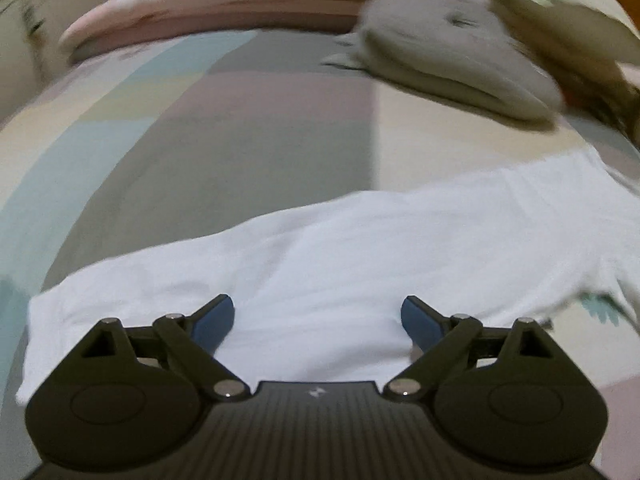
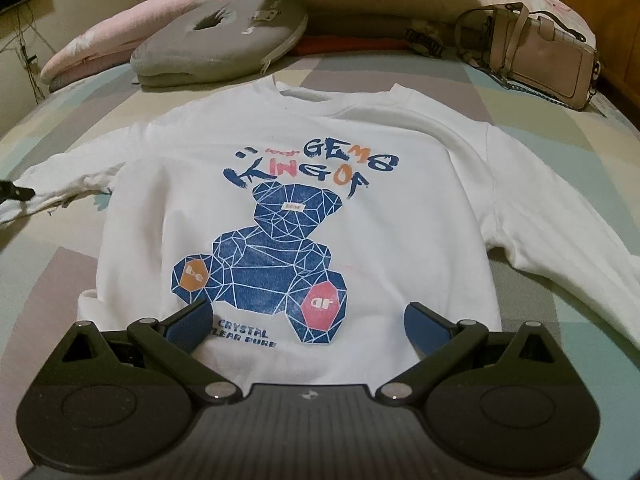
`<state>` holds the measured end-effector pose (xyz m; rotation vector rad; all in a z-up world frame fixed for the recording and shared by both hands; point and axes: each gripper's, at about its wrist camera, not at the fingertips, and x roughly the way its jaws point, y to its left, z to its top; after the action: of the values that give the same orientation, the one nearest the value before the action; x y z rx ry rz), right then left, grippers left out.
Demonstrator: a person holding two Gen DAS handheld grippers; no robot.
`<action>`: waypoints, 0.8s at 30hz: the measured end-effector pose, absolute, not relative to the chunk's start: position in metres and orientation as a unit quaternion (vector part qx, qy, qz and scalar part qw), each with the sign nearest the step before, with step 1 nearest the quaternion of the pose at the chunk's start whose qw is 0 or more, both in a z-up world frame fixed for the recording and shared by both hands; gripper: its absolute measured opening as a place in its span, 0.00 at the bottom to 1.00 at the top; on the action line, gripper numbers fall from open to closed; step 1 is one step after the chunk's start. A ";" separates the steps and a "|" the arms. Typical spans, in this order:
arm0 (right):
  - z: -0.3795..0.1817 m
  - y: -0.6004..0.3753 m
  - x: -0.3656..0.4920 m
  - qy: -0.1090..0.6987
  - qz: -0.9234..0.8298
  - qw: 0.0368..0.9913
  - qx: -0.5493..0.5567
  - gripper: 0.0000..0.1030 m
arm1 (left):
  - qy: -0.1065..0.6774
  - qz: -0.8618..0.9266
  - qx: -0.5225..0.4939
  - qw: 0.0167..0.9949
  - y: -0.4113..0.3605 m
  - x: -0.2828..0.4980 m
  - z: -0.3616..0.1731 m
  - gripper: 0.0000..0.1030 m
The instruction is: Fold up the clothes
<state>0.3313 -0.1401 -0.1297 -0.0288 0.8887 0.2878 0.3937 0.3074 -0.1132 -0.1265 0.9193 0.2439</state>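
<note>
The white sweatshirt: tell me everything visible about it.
The white sweatshirt lies flat, front up and unfolded on the patchwork bedspread, collar toward the pillows, both long sleeves spread sideways. It looks like soft knit, with a ribbed round neck and a blue geometric bear print under lettering. The open right gripper hovers at its hem.

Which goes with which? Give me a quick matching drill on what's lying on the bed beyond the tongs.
Things:
1. sweatshirt
2. ring cushion
3. handbag
4. right tongs

Descriptions:
A. grey, beyond the collar, left
B. open, over the hem
C. white, spread flat, print up
D. beige, far right on the bedsheet

Pairs: 1-C, 2-A, 3-D, 4-B
</note>
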 end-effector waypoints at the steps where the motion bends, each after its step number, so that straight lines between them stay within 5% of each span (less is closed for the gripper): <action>1: -0.130 -0.140 0.331 0.429 0.138 0.893 -0.017 1.00 | 0.444 0.125 -0.066 0.885 0.310 0.396 -0.111 0.89; 12: -0.091 -0.150 0.298 0.411 0.119 0.902 -0.057 1.00 | 0.420 0.038 0.031 0.906 0.214 0.382 -0.079 0.88; 24: -0.068 -0.198 0.202 0.401 0.094 0.908 -0.075 1.00 | 0.388 -0.149 0.198 0.888 0.031 0.262 -0.062 0.88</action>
<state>0.2021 -0.1983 -0.0679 -0.1550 0.8277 0.1937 0.2624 0.0315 -0.0621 0.4119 0.8067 -0.3101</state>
